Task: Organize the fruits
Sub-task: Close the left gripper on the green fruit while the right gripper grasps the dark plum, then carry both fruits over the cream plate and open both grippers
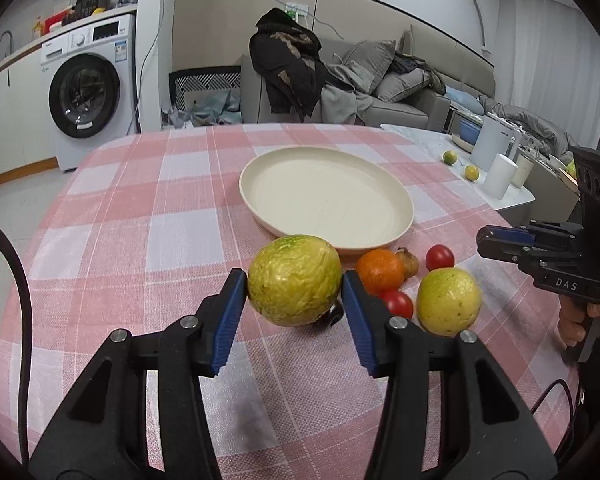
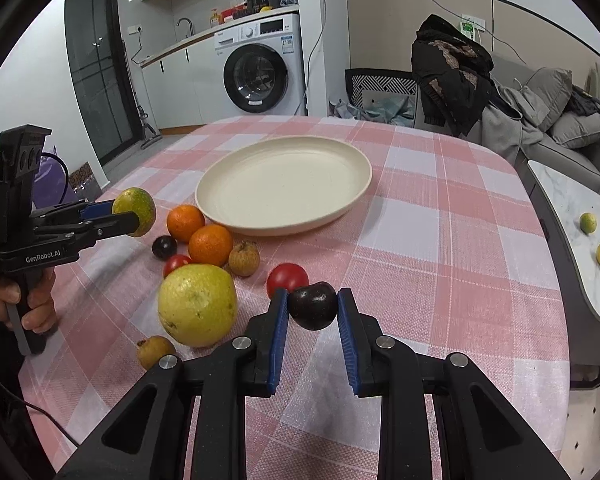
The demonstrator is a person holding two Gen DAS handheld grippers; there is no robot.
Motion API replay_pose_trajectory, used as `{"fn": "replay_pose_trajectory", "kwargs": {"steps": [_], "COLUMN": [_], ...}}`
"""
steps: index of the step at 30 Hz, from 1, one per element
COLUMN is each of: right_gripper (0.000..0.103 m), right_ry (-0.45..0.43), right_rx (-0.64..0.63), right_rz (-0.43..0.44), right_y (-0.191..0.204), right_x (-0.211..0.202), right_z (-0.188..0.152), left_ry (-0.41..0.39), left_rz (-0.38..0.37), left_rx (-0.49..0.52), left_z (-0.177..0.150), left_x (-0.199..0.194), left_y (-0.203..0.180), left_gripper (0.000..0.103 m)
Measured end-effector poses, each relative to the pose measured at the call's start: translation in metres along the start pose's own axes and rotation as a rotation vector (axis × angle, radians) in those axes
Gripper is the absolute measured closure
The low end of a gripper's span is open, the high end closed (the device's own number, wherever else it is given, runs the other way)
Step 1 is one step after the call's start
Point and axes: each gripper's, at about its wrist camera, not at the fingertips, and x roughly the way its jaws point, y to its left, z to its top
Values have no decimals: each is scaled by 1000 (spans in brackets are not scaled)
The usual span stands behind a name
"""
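My left gripper (image 1: 295, 286) is shut on a yellow-green wrinkled fruit (image 1: 294, 280), held above the checked cloth; it also shows in the right wrist view (image 2: 134, 211). My right gripper (image 2: 313, 308) is shut on a dark plum (image 2: 313, 305). An empty cream plate (image 2: 236, 184) lies in the middle of the table, beyond both grippers. Between them on the cloth lie a large yellow fruit (image 2: 197, 310), two oranges (image 2: 211, 245), red tomatoes (image 2: 287, 278), another dark plum (image 2: 164, 247) and small brown fruits (image 2: 244, 258).
The round table has a pink and white checked cloth (image 2: 440, 240). A marble side table (image 2: 572, 216) at the right carries two small citrus fruits (image 2: 588, 223), cups and a kettle (image 1: 494, 146). A washing machine and sofa stand behind.
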Motion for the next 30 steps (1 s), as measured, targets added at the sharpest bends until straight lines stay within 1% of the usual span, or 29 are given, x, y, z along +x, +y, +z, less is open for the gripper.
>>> {"fn": "replay_pose_trajectory", "kwargs": {"steps": [7,12,22,30], "right_gripper": [77,77,77,77], "right_ry": [-49,-75,-99,-114], "right_rx": [6,-3,-1,12], "right_rz": [12,23,49,66], "right_y": [2,8,20,23], "right_x": [-5,-4,10,27], "right_z": [13,24,52,66], "left_ry": [-37,-42,-53,-57], "left_rz": [-14,-20,-20,-14], "left_rx": [31,33,48,48], "left_z": [14,25,40,49], "left_x": [-3,2,16,35], "left_y": [-14,-18,-26,-26], "left_gripper": [57,57,57,57]}}
